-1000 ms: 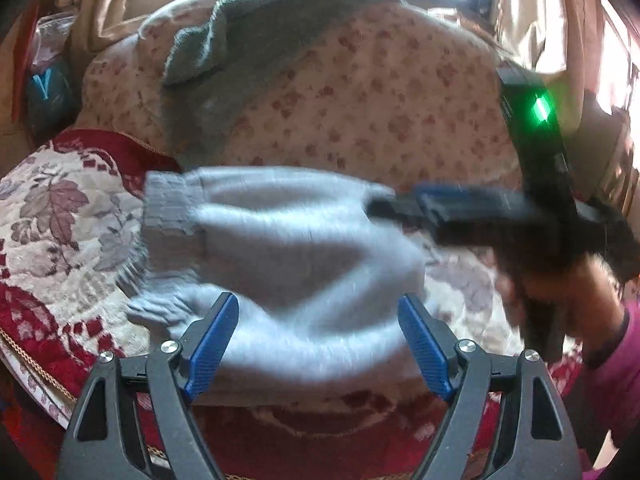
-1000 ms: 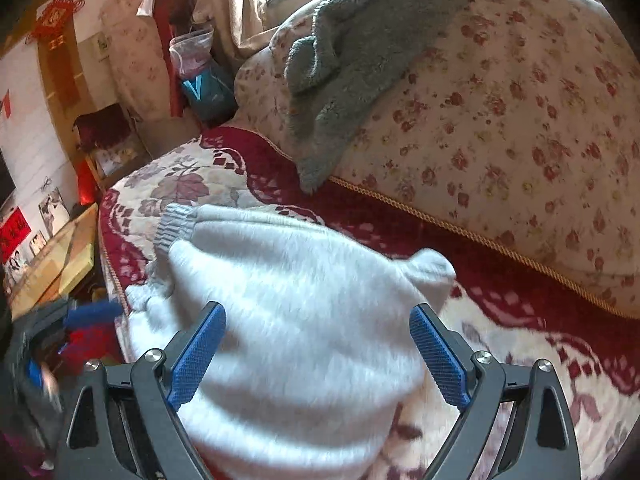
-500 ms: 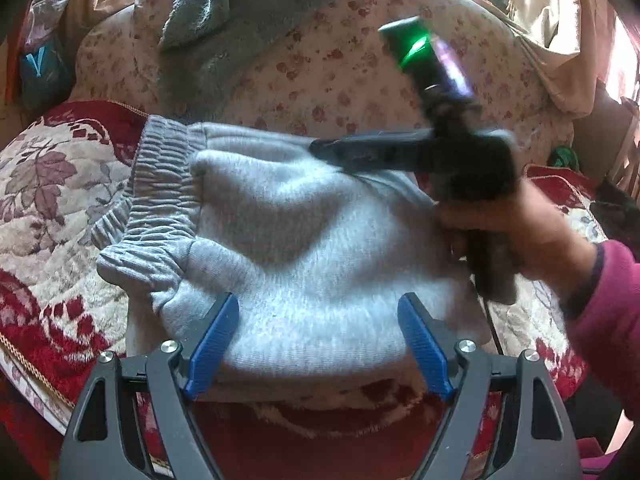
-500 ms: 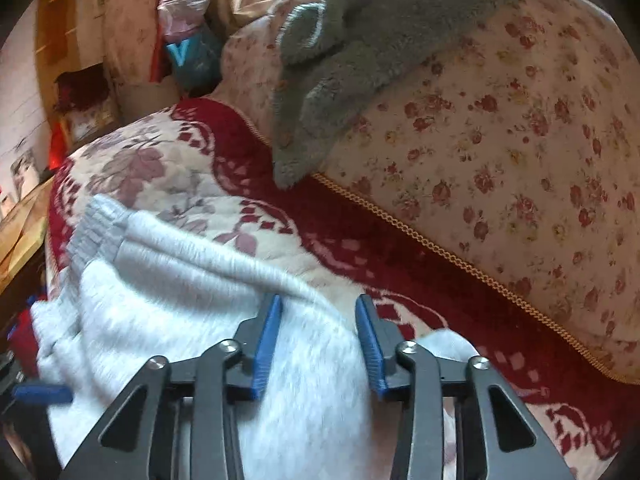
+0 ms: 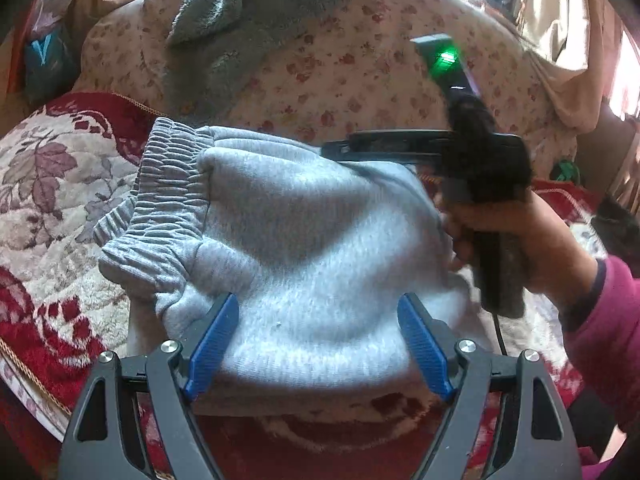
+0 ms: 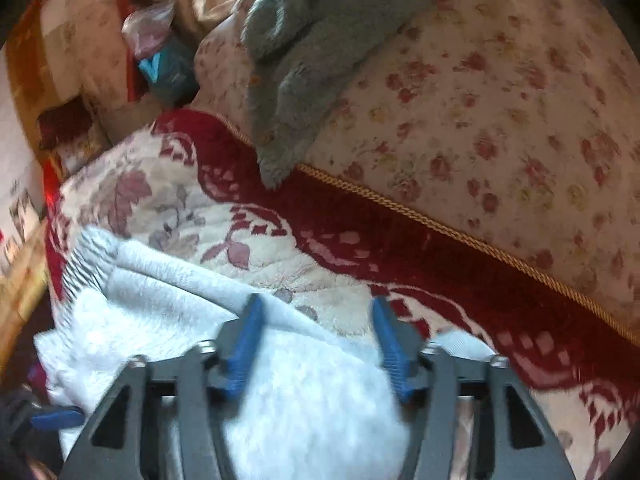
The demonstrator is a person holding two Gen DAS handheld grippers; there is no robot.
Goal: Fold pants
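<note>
Light grey sweatpants [image 5: 304, 248] lie folded in a bundle on the sofa seat, with the ribbed elastic waistband [image 5: 168, 184] at the left. My left gripper [image 5: 320, 340] hangs open over the bundle's near edge, its blue pads wide apart with fabric between them. My right gripper [image 5: 340, 147], held by a hand, points left along the far edge of the pants. In the right wrist view the right gripper [image 6: 316, 340] blurs as its jaws are opening; the pants [image 6: 160, 320] lie under and between the pads, which do not press on them. One of the left gripper's blue fingers [image 6: 56, 418] shows at the lower left.
A floral back cushion [image 5: 340, 60] rises behind the seat, with a grey fleece cloth [image 5: 248, 12] draped over it. The seat has a red-and-cream cover [image 5: 52, 184]. A pink sleeve [image 5: 600, 340] is at the right. A blue bag [image 6: 164, 68] sits in the sofa's corner.
The right gripper swept in over the pants, narrowed its jaws at the far edge half a second ago, and has now widened them again. The left gripper stays open.
</note>
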